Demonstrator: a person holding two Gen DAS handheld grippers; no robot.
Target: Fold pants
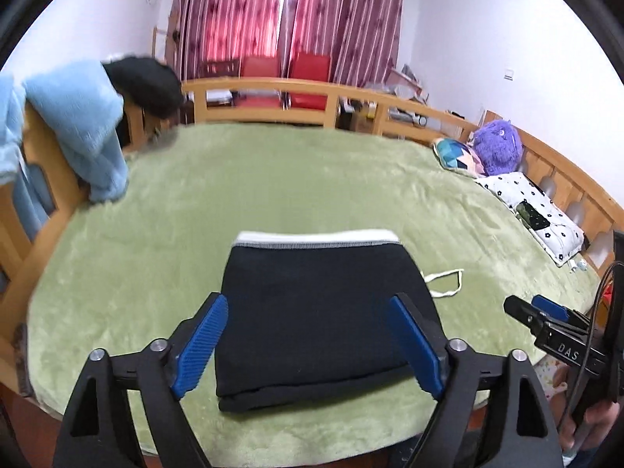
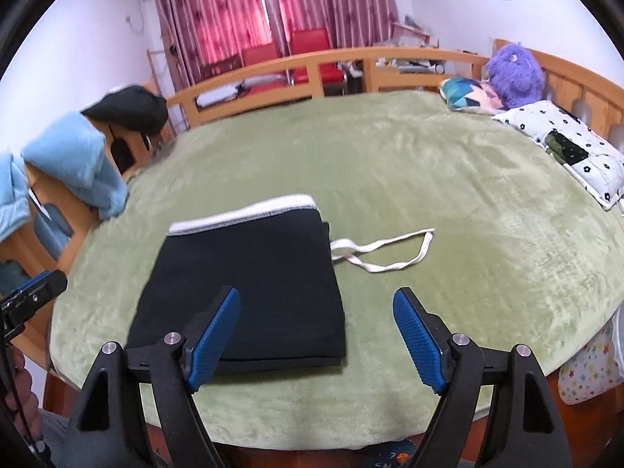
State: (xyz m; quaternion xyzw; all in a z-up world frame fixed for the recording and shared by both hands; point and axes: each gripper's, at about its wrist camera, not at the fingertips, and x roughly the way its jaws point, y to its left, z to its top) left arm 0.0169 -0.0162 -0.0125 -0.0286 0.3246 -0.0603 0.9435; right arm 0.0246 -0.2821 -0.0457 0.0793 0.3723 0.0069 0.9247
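Note:
Black pants (image 1: pixel 316 312) with a white waistband lie folded in a compact rectangle on the green bed cover (image 1: pixel 273 179), near its front edge. Their white drawstring (image 1: pixel 448 282) trails out to the right. My left gripper (image 1: pixel 308 345) is open and empty, hovering over the near end of the pants. My right gripper (image 2: pixel 318 337) is open and empty, above the pants' (image 2: pixel 253 284) near right corner; the drawstring (image 2: pixel 386 251) lies ahead of it. The right gripper also shows at the right edge of the left wrist view (image 1: pixel 546 318).
A wooden rail (image 1: pixel 296 97) rings the bed. Light blue fabric (image 1: pixel 78 124) and a dark garment (image 1: pixel 144 82) hang over the left rail. A purple plush toy (image 1: pixel 497 146), a patterned cushion (image 1: pixel 454 154) and a white flowered pillow (image 1: pixel 534 210) lie at the right. Red chairs (image 1: pixel 308 78) stand behind.

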